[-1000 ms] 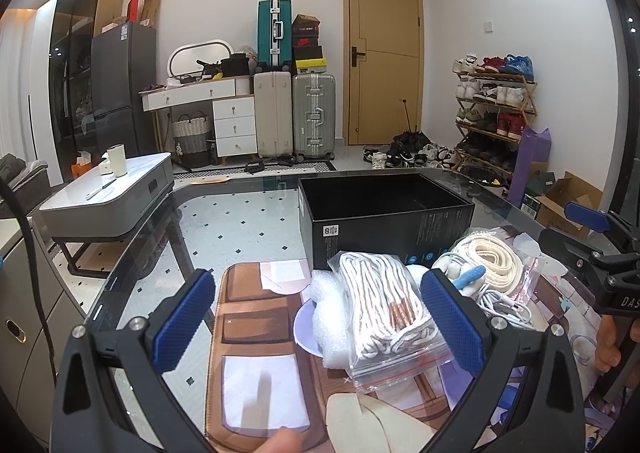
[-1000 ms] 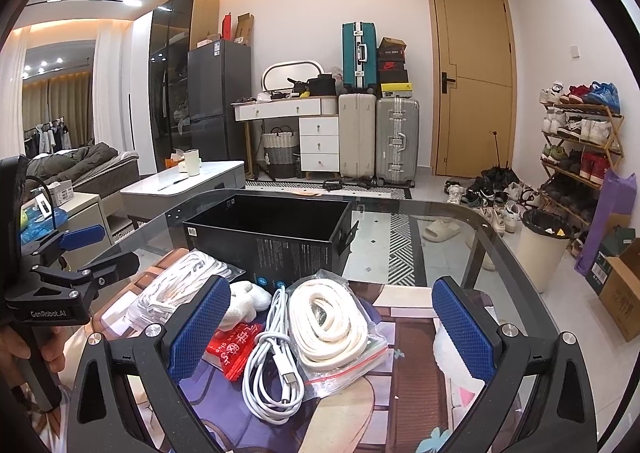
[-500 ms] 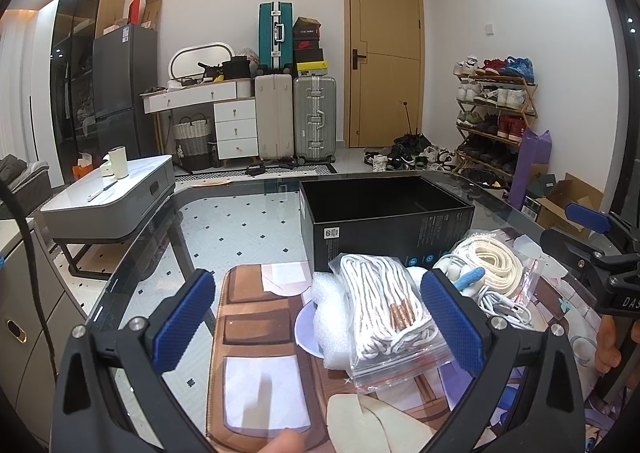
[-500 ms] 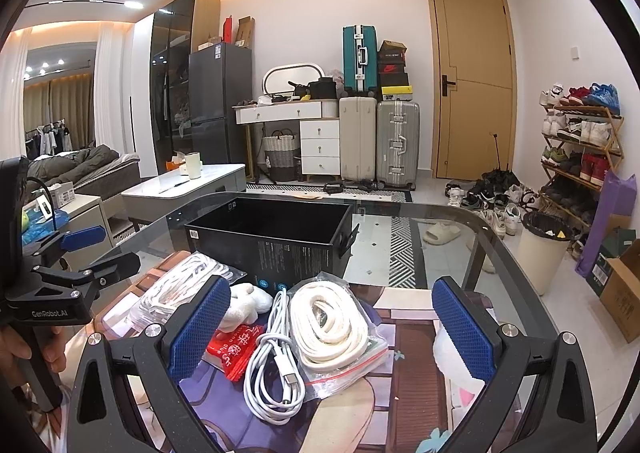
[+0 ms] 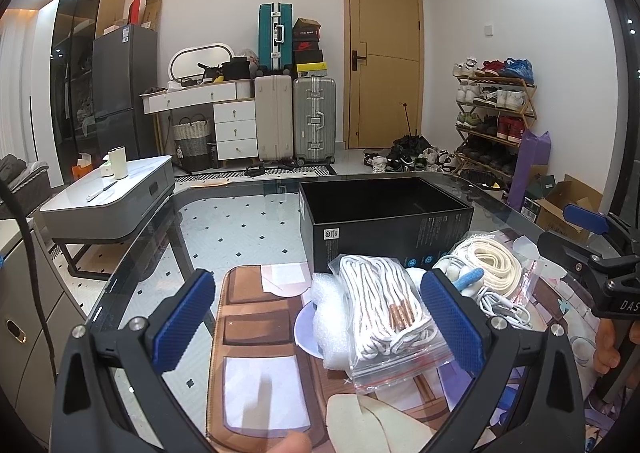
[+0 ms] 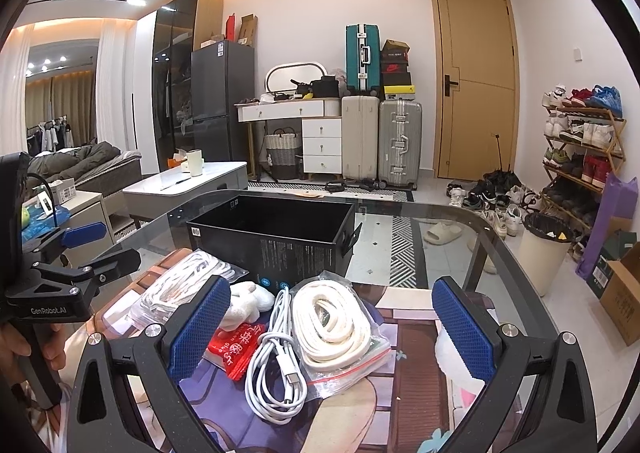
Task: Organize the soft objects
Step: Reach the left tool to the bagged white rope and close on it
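1. Soft objects lie bunched on my glass table (image 6: pixel 460 225), just before the empty black box (image 6: pixel 280 237): bagged white cords (image 5: pixel 380 313), bagged cream strap (image 6: pixel 332 321), loose charging cable (image 6: pixel 276 357).
2. My left tongs (image 5: pixel 320 317) and right tongs (image 6: pixel 330 329) hover spread wide, holding nothing.
3. Risks, I judge: slick bags slipping out; touching items dragging along; the cable uncoiling and snagging the box rim.

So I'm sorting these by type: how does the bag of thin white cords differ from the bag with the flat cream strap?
The cord bag holds many thin white cords with copper tips; the strap bag holds one wide, flat cream strap, coiled. The cord bag lies left of the strap bag. Both are clear zip bags, unheld, in front of the black box.
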`<state>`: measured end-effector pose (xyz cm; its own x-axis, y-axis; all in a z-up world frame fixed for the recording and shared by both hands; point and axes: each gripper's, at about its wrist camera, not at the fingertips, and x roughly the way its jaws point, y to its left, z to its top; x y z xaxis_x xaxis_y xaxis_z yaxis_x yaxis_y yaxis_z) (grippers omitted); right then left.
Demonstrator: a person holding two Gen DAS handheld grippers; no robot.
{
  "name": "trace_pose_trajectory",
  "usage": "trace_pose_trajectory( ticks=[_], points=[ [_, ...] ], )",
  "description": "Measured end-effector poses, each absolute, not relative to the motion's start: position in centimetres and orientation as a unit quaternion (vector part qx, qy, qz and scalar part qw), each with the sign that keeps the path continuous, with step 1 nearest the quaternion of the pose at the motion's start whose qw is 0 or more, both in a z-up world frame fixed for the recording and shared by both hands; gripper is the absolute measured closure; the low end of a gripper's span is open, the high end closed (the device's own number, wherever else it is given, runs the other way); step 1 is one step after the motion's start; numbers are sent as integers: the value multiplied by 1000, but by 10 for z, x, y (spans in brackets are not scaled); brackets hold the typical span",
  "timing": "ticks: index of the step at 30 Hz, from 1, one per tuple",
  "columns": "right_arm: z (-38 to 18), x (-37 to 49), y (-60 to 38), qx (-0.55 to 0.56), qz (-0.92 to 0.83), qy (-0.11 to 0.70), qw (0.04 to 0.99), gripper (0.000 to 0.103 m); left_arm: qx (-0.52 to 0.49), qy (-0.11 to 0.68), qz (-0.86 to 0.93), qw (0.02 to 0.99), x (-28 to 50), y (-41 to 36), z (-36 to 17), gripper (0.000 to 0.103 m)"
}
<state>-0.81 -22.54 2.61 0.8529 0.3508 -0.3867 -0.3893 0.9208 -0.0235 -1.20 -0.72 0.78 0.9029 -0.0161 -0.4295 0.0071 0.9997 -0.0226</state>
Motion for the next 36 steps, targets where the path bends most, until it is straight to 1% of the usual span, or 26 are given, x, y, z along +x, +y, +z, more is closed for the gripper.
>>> trace_pose_trajectory(
  ticks=[8,12,18,23,28,31,33,36],
  points=[
    [25,-4,-221,-58,199,208,956,0,-15,232,-16,972,-8,-7,8,0],
    [24,7,-217,-68,209,244,944,1,2,272,-23,962,1,-12,4,0],
    [24,23,-213,-72,224,300,924,0,9,311,-56,949,6,-21,2,0],
    [20,29,-203,-80,242,320,912,1,24,341,-65,938,9,-27,-5,0],
    [20,37,-200,-59,261,341,901,1,27,377,-71,923,16,-34,-10,0],
    [23,40,-196,-48,276,348,895,4,26,388,-68,919,22,-38,-12,0],
    [23,42,-190,-49,284,350,891,9,23,396,-67,916,26,-37,-12,0],
    [21,44,-181,-53,295,360,883,12,23,406,-65,911,32,-39,-15,0]
  ],
)
